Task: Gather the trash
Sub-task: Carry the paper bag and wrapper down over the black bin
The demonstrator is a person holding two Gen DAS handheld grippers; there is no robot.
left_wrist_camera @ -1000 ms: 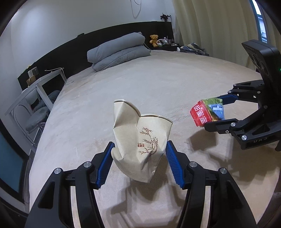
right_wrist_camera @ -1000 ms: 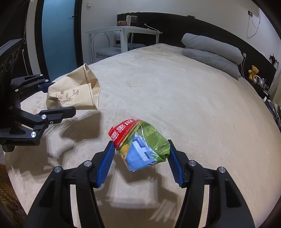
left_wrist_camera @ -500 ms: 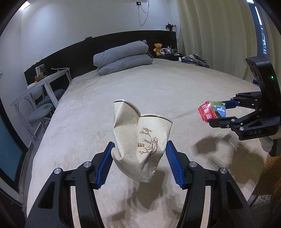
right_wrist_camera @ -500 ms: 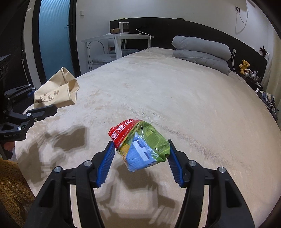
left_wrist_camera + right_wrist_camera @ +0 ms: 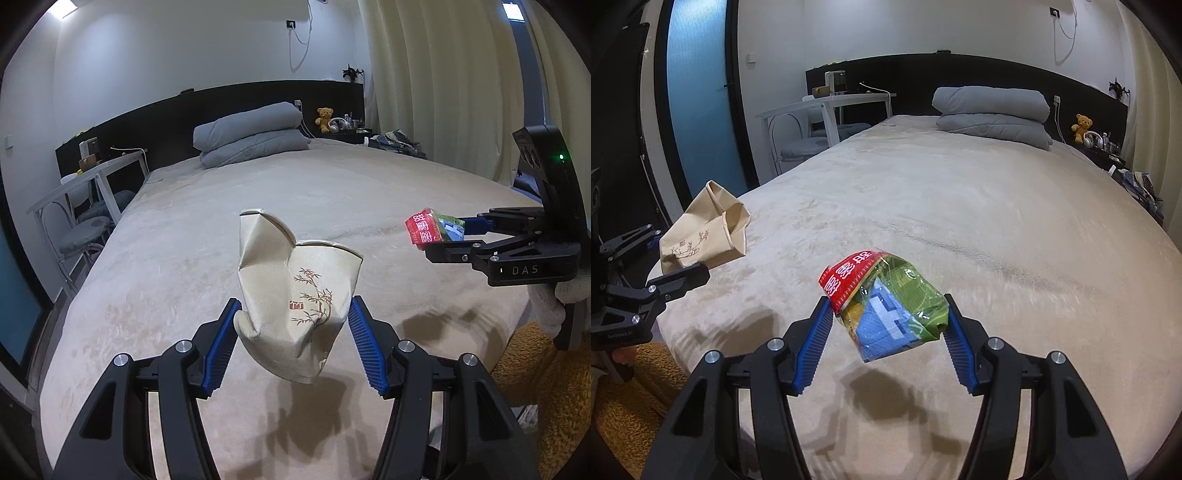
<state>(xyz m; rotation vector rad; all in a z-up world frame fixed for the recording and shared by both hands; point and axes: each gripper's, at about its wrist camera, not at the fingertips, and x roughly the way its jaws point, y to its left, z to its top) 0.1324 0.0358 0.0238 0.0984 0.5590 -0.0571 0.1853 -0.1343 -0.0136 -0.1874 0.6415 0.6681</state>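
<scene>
Left wrist: left tongs (image 5: 293,332) grip paper cup (image 5: 295,295), right tongs (image 5: 886,332) grip wrapper (image 5: 890,306), above bed (image 5: 332,192).

Snack wrapper (image 5: 892,304) pinched in right tongs (image 5: 886,332) above beige bed (image 5: 997,221).

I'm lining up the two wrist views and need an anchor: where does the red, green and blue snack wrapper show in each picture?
Left wrist view: the snack wrapper sits at the right edge, mid-height, clamped in the right gripper.
Right wrist view: it fills the lower centre, held above the bed between the blue jaws.
Shared landmark: the stacked grey pillows at the headboard, also visible in the right wrist view.
</scene>
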